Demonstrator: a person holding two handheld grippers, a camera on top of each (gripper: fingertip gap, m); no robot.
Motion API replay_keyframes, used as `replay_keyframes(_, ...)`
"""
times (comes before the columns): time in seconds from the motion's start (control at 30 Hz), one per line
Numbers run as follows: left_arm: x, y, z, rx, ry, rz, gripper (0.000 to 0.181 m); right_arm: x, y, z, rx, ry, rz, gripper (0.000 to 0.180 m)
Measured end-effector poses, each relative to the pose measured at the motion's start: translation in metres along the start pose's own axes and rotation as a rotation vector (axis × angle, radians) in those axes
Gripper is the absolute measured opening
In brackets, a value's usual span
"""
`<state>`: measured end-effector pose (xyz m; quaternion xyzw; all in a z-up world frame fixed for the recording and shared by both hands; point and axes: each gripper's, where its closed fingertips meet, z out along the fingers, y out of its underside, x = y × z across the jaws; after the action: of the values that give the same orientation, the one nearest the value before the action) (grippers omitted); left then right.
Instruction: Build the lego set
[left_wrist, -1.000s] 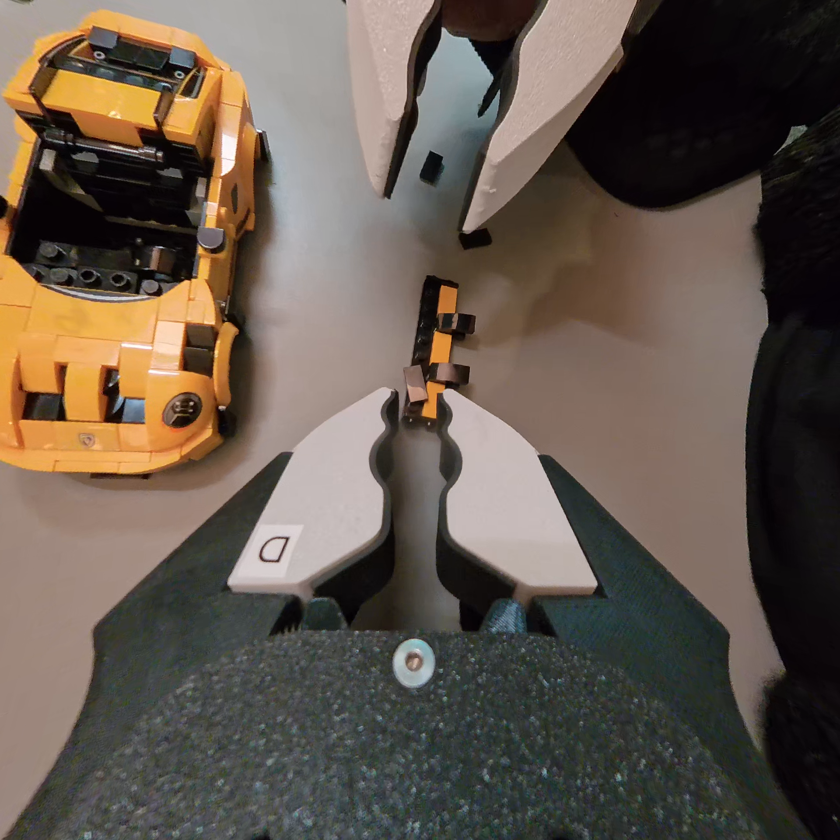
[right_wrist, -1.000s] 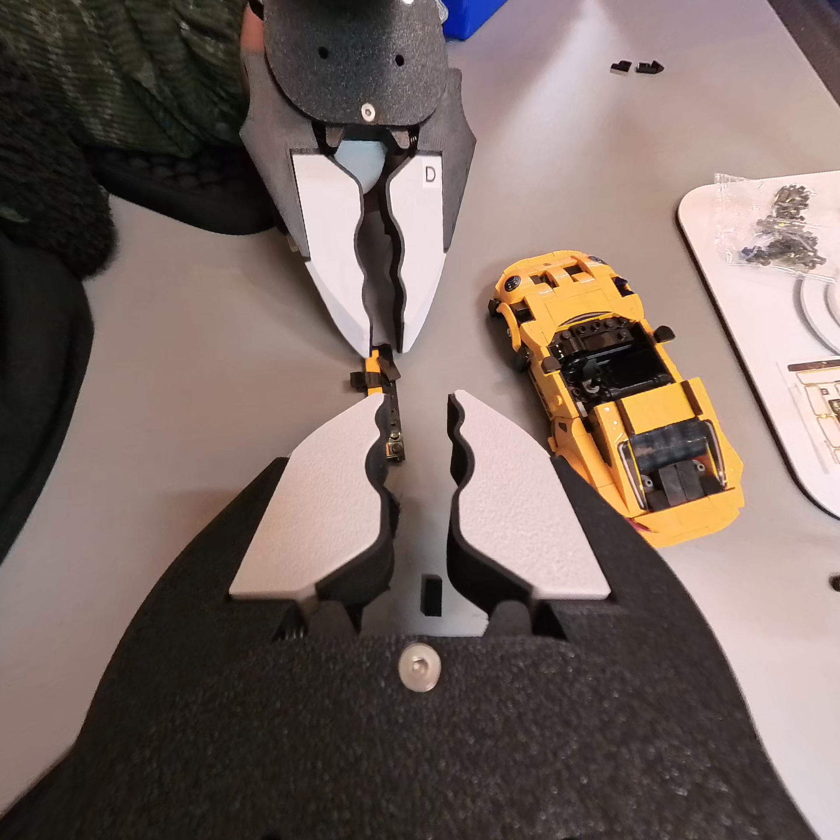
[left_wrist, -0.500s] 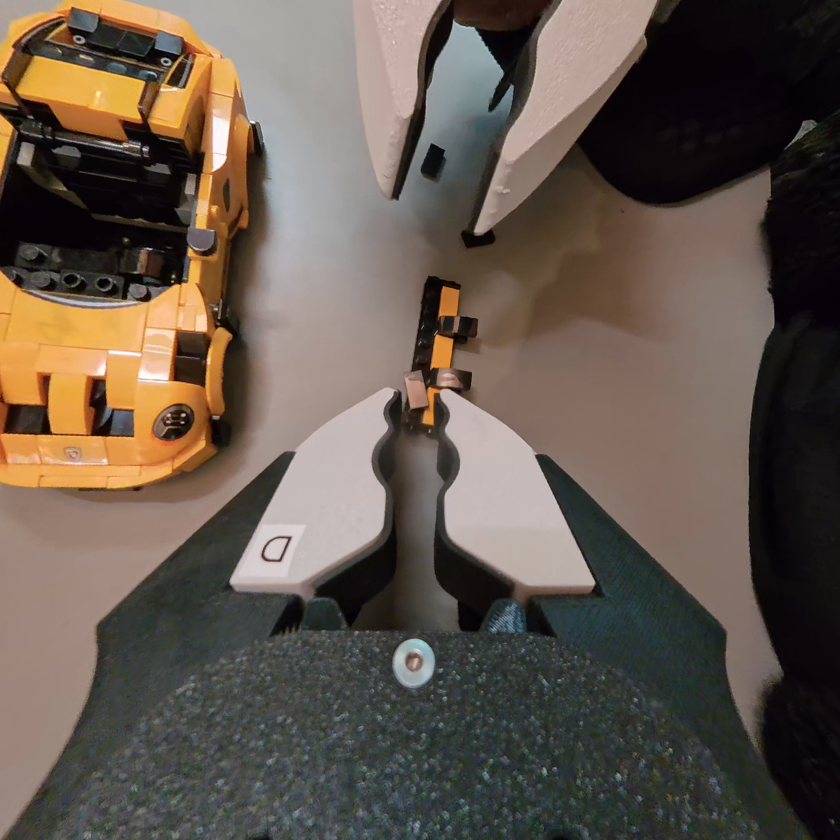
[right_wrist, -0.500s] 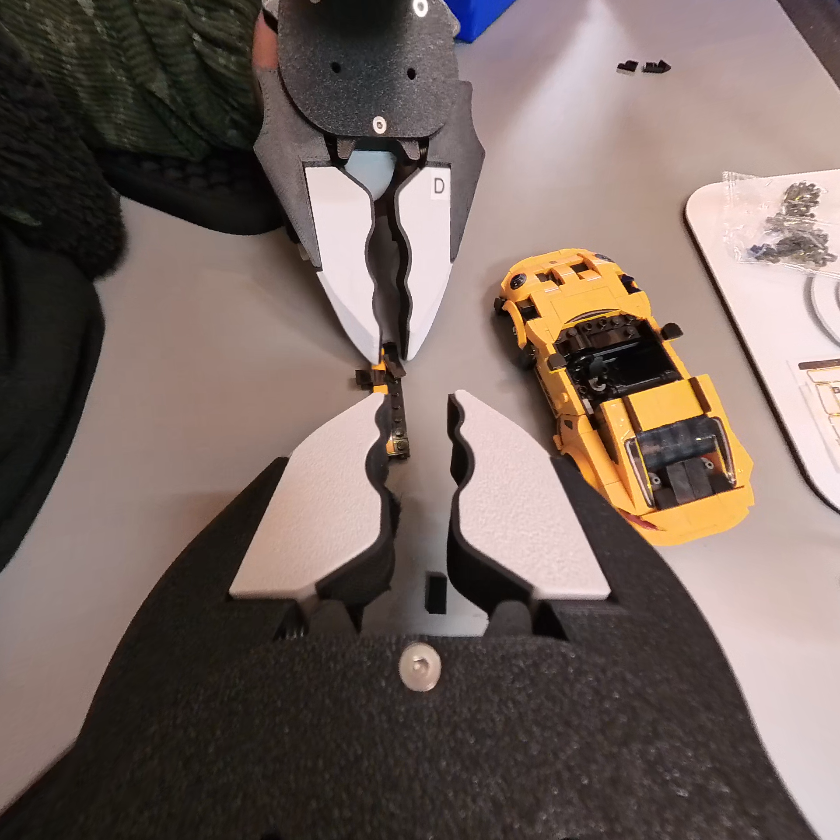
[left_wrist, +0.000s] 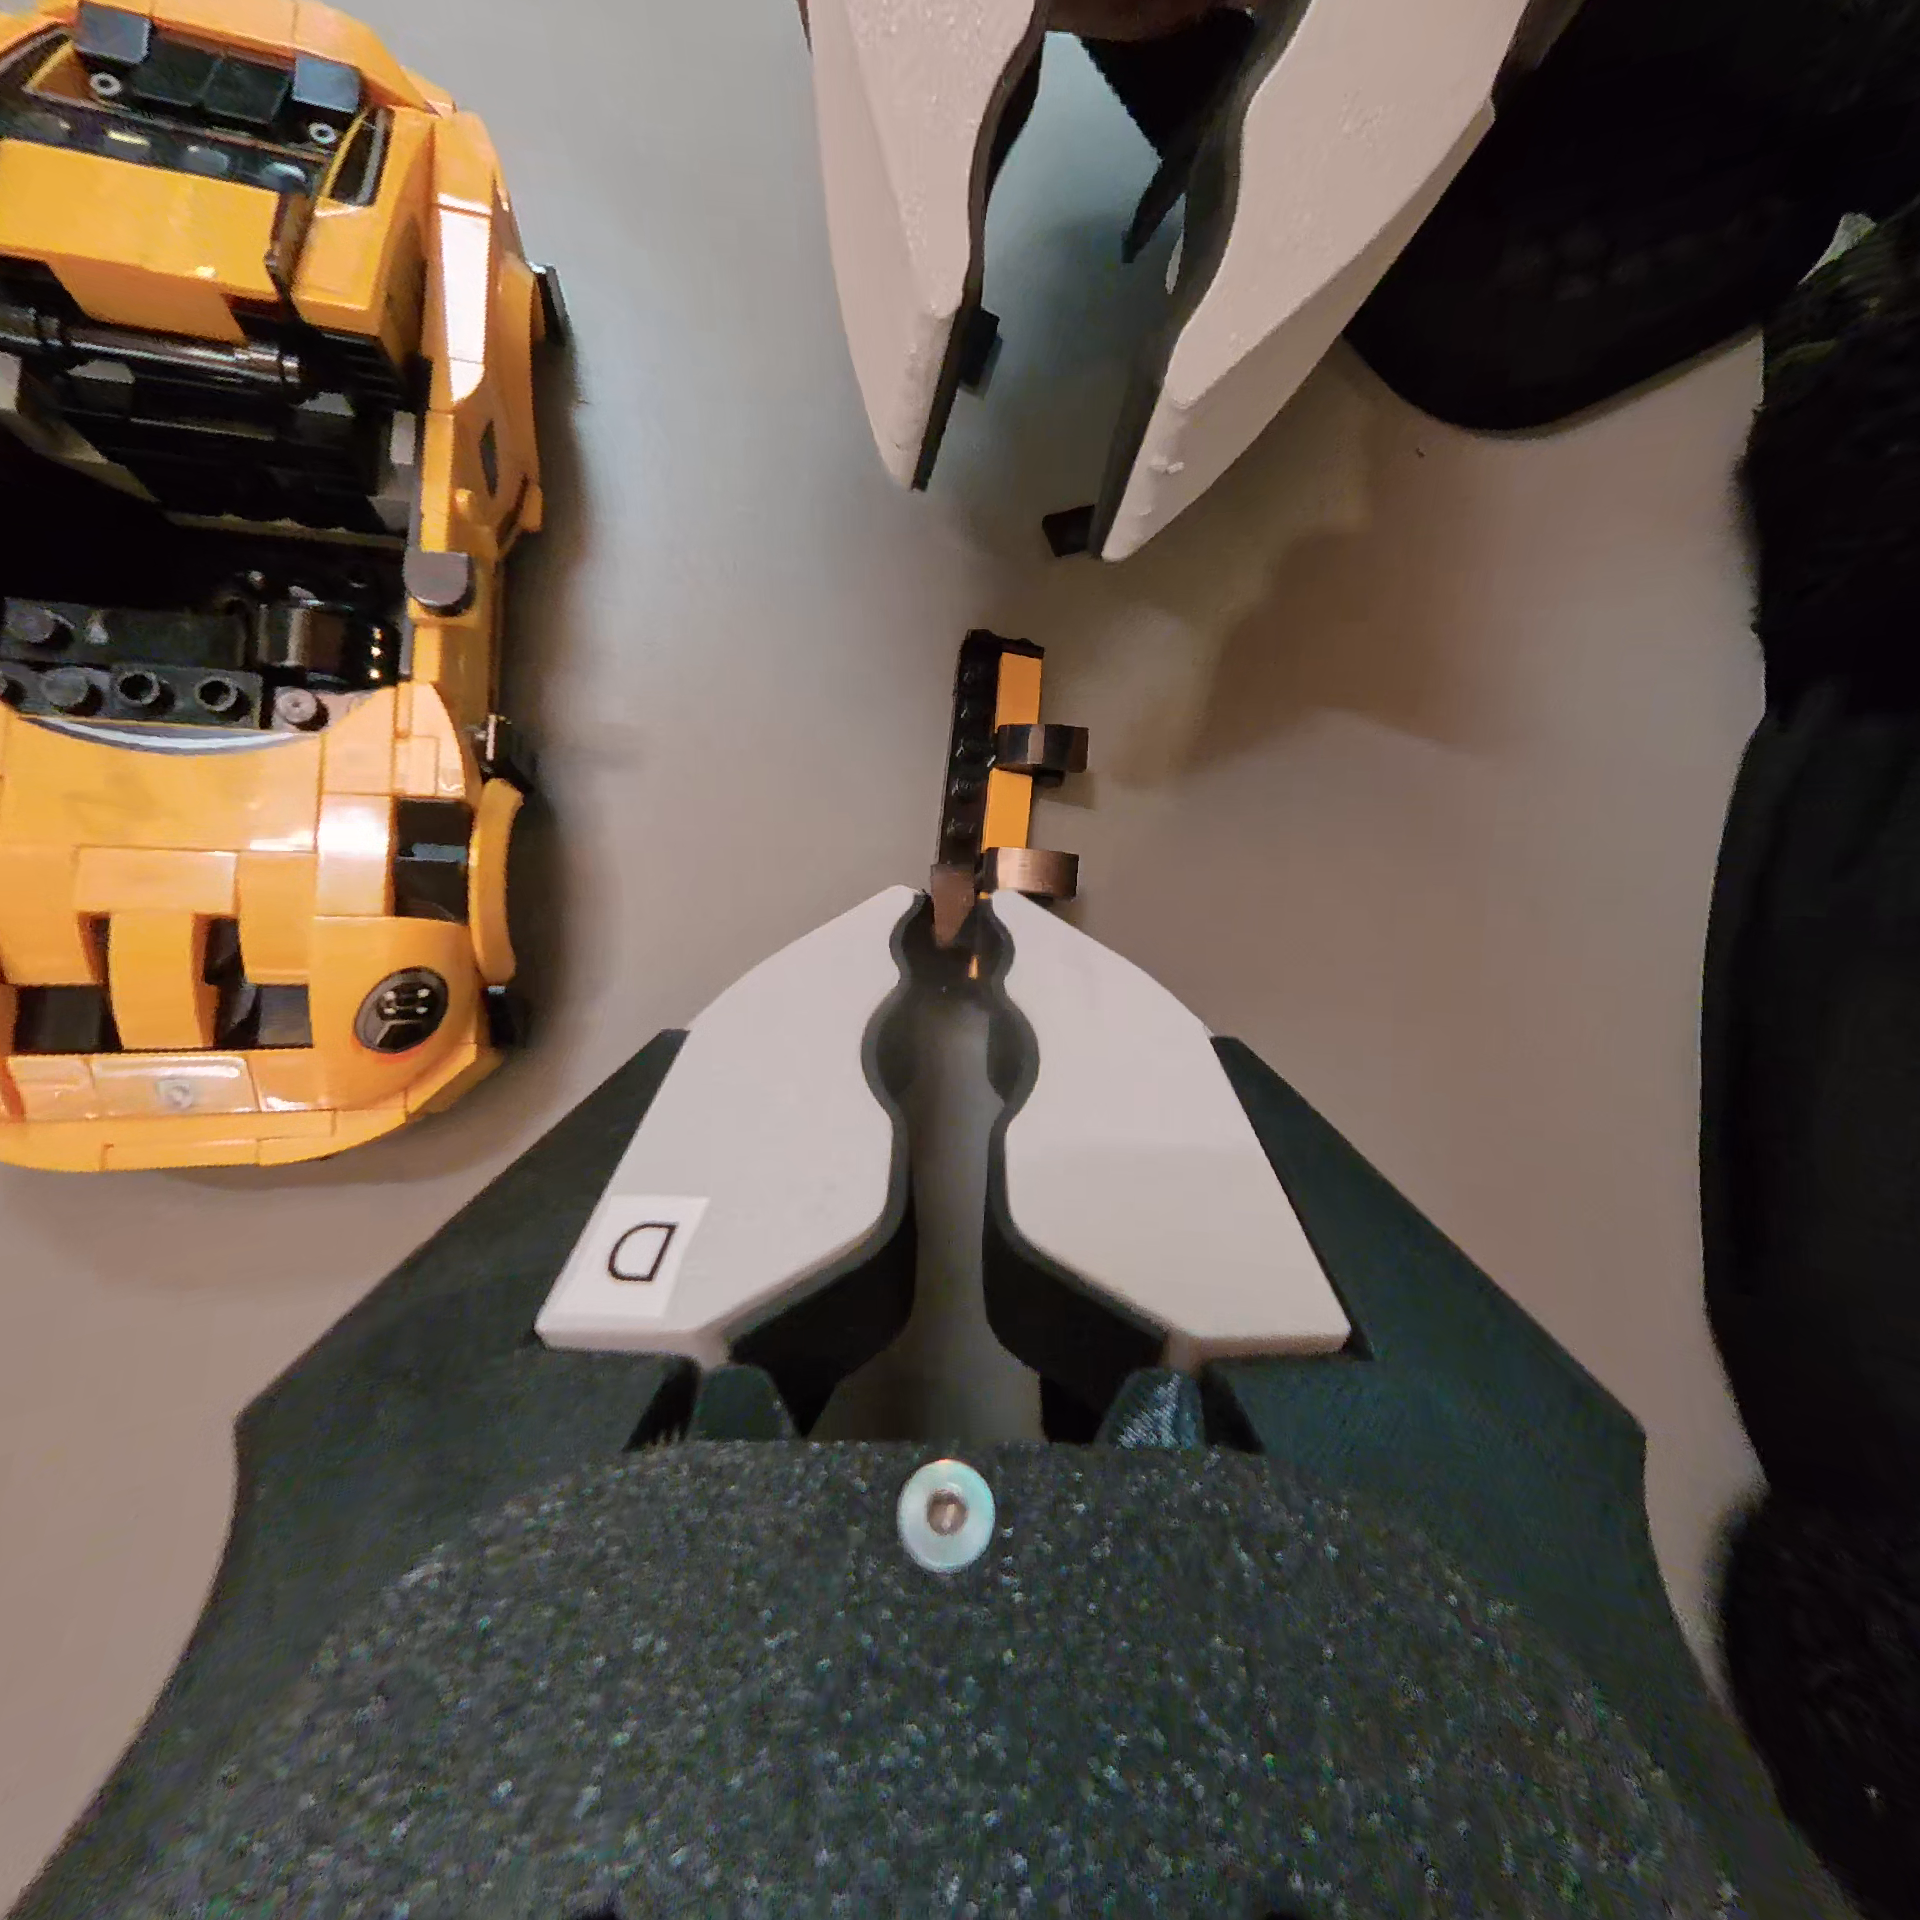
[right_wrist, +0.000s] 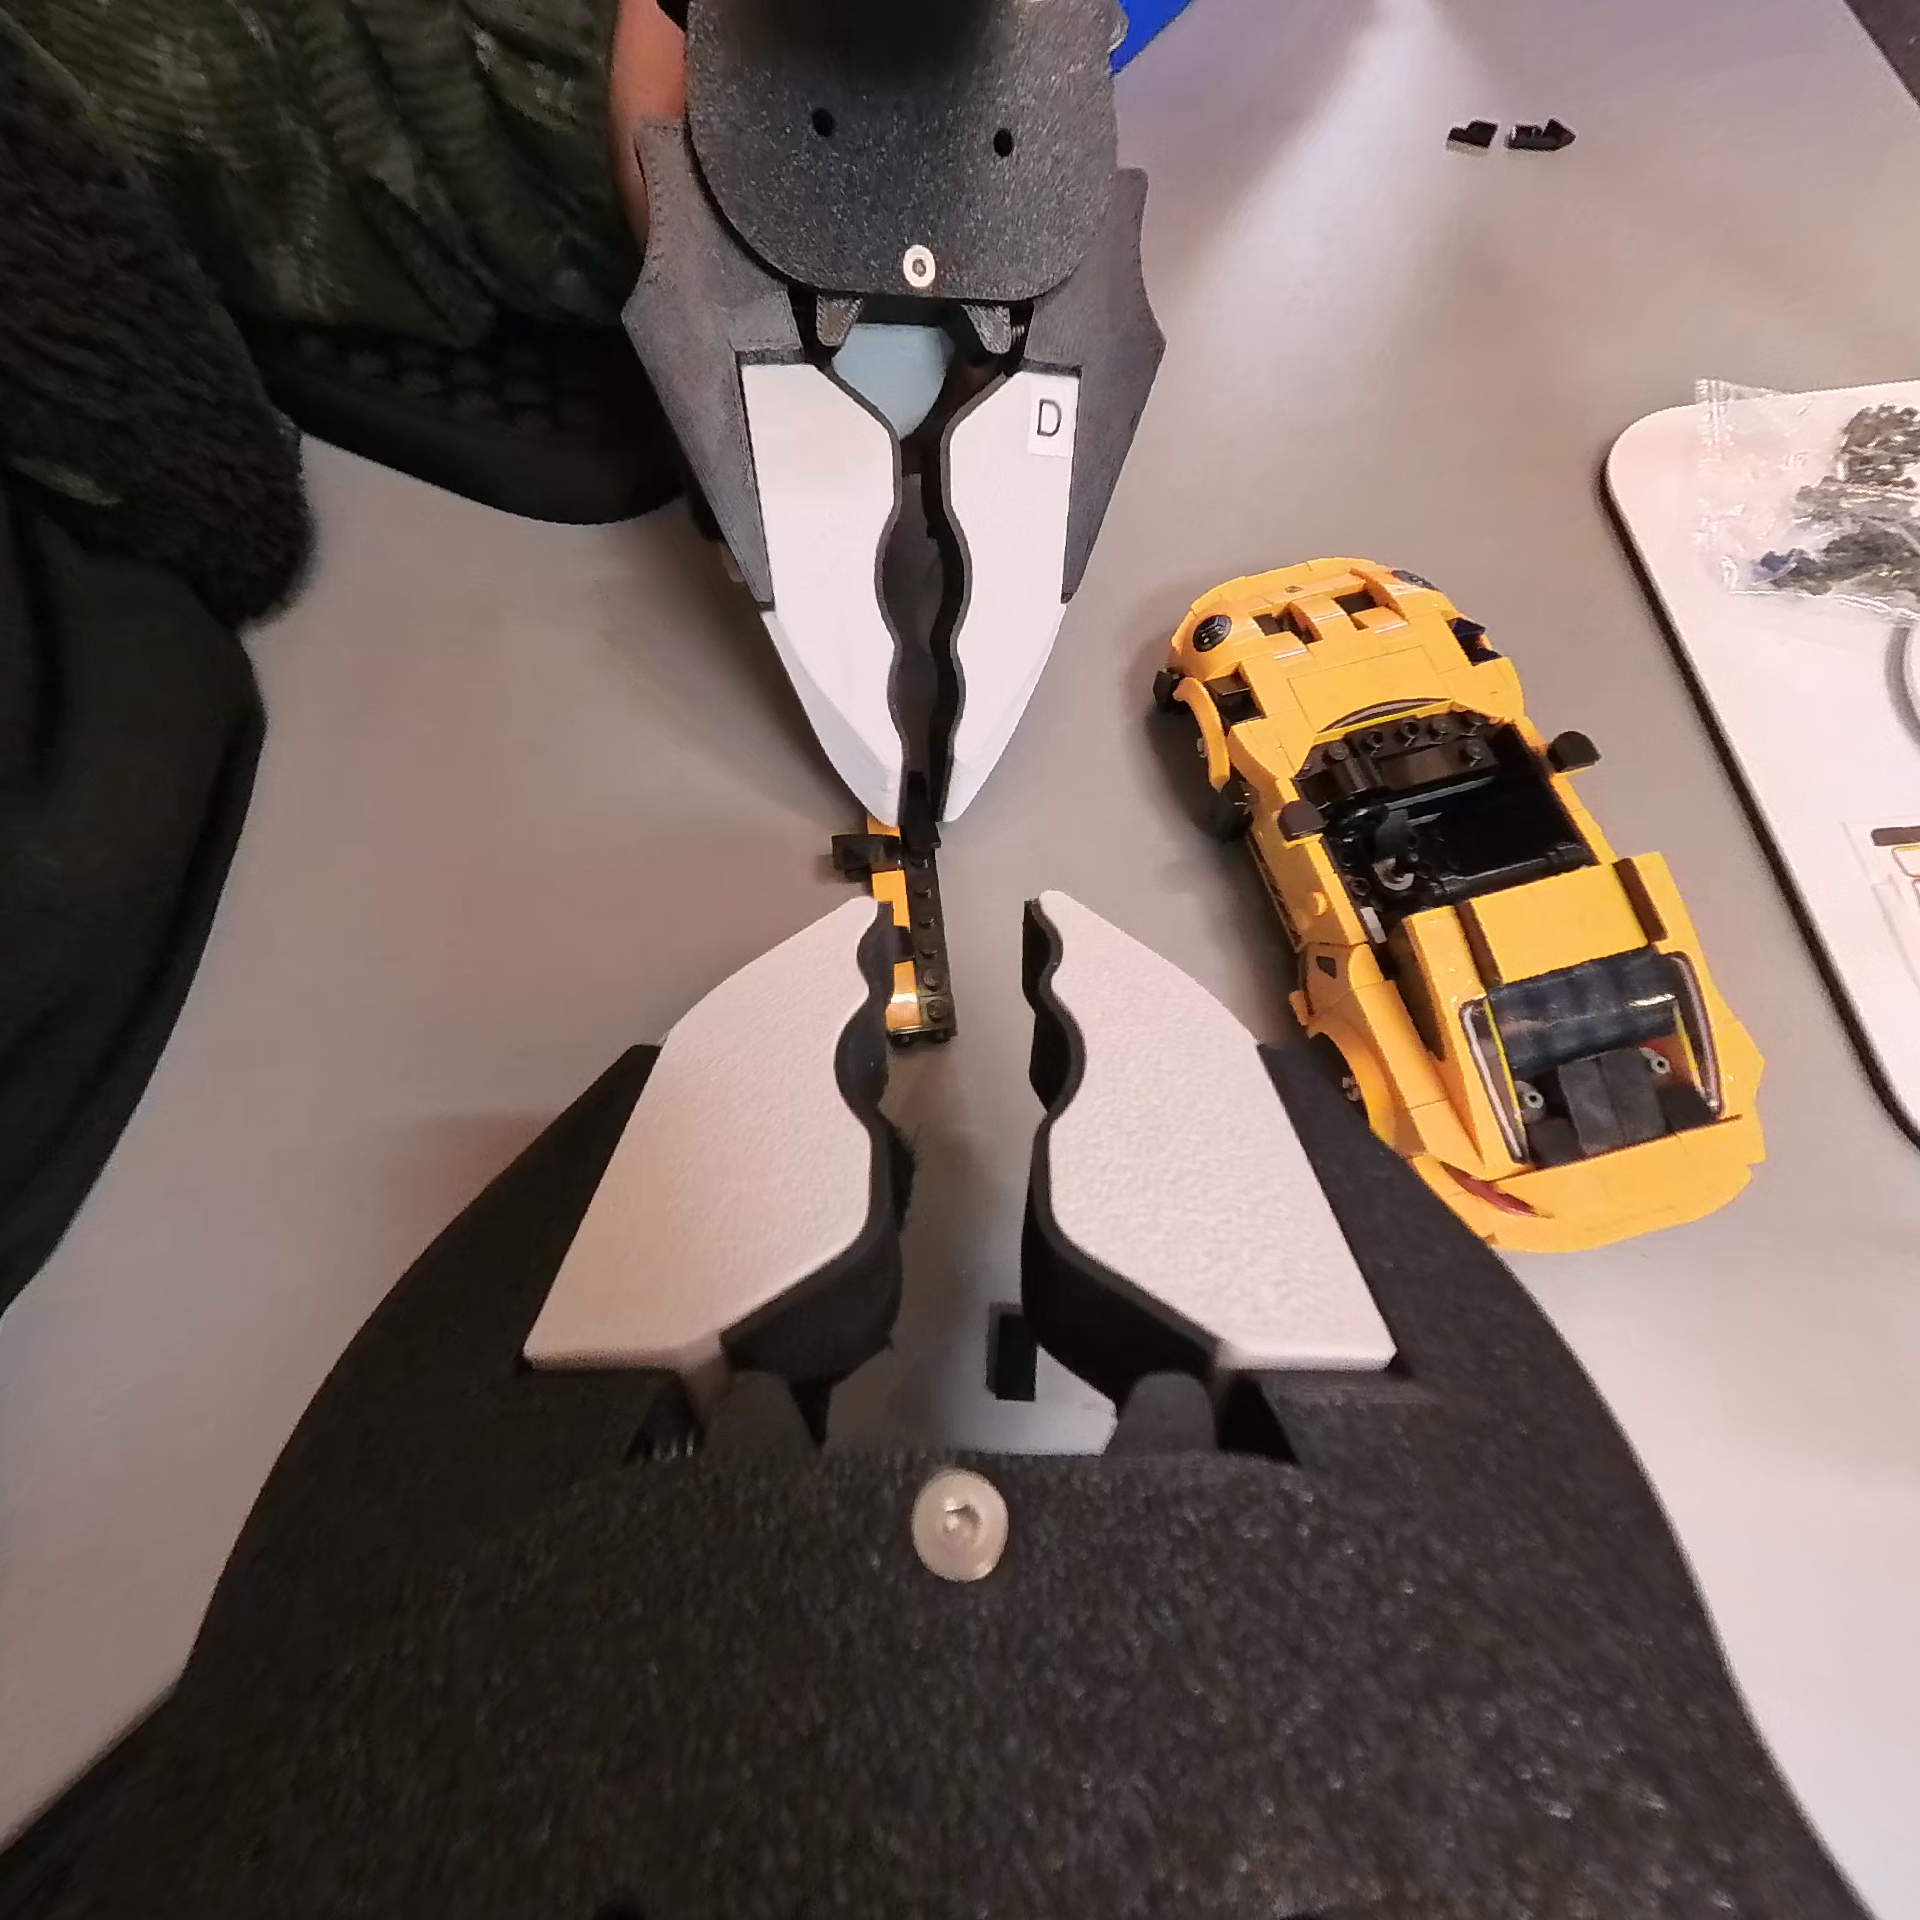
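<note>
Left wrist view has the left gripper (left_wrist: 951, 914) low over the grey table (left_wrist: 1403, 935), its white fingers pinched together on the near end of a narrow black-and-orange lego strip (left_wrist: 1003, 769). The strip runs straight away from the tips and lies on the table, with two dark curved pieces sticking out on its right side. Beyond its far end hangs the right gripper (left_wrist: 1013, 509), fingers apart, clear of the strip. A small black brick (left_wrist: 1065, 535) sits at the tip of one finger, and another small black piece (left_wrist: 977, 348) shows against the inner face of the other. Off to the left, well apart from the strip, sits the orange lego car (left_wrist: 239, 623), its dark cabin open on top.

From the right wrist view, the right gripper (right_wrist: 951, 914) gapes with the strip's end (right_wrist: 925, 935) between its fingers, close beside the left one; I cannot tell whether they touch. The left gripper (right_wrist: 920, 800) faces it from the far side. The car (right_wrist: 1455, 904) lies to the right. Farther right is a white tray (right_wrist: 1704, 665) holding a clear bag of small dark parts (right_wrist: 1829, 509). Two tiny black pieces (right_wrist: 1512, 133) lie at the far edge.
</note>
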<state>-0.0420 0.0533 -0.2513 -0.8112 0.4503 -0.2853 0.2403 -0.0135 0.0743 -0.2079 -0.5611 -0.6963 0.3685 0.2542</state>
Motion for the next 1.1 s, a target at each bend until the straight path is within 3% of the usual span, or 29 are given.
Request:
replay_keyframes(0.63,0.007,0.004,-0.007,-0.004,0.065,0.004,0.018,-0.001,0.001,0.003,0.0,-0.015,0.012,0.023)
replay_keyframes(0.9,0.011,0.013,-0.01,-0.041,-0.002,-0.004,0.023,0.0,0.002,0.015,-0.064,-0.035,-0.008,0.023)
replay_keyframes(1.1,0.009,0.014,-0.005,-0.068,-0.057,-0.002,0.016,-0.001,0.006,0.029,-0.157,-0.053,-0.043,0.02)
